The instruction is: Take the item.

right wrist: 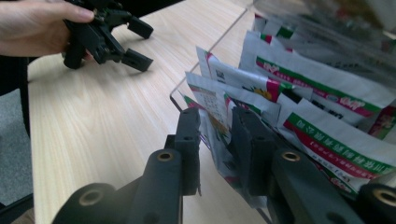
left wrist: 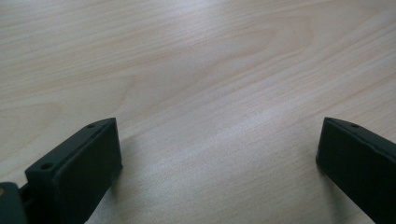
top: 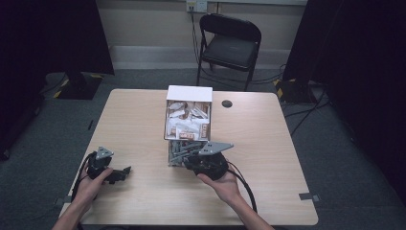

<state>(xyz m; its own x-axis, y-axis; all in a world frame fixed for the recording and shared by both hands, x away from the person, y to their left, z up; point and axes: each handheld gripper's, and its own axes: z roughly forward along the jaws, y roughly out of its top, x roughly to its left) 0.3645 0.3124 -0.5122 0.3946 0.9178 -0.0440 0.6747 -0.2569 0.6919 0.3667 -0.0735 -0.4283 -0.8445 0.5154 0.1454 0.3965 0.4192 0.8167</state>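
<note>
Right gripper view: my right gripper point(right wrist: 215, 149) has its jaws clenched on a sachet point(right wrist: 219, 135) standing upright at centre frame in the clear bin point(right wrist: 211, 50) — left gripper point(right wrist: 122, 44) idles released, upper left.

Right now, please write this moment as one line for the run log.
left gripper: open, idle above table | right gripper: shut on sachet | clear box: holds upright sachets | white box: full

The pale wooden bench point(top: 139, 120) carried a white box point(top: 188, 114) of sachets (centre) and a clear bin point(top: 173, 155) nearer.
</note>
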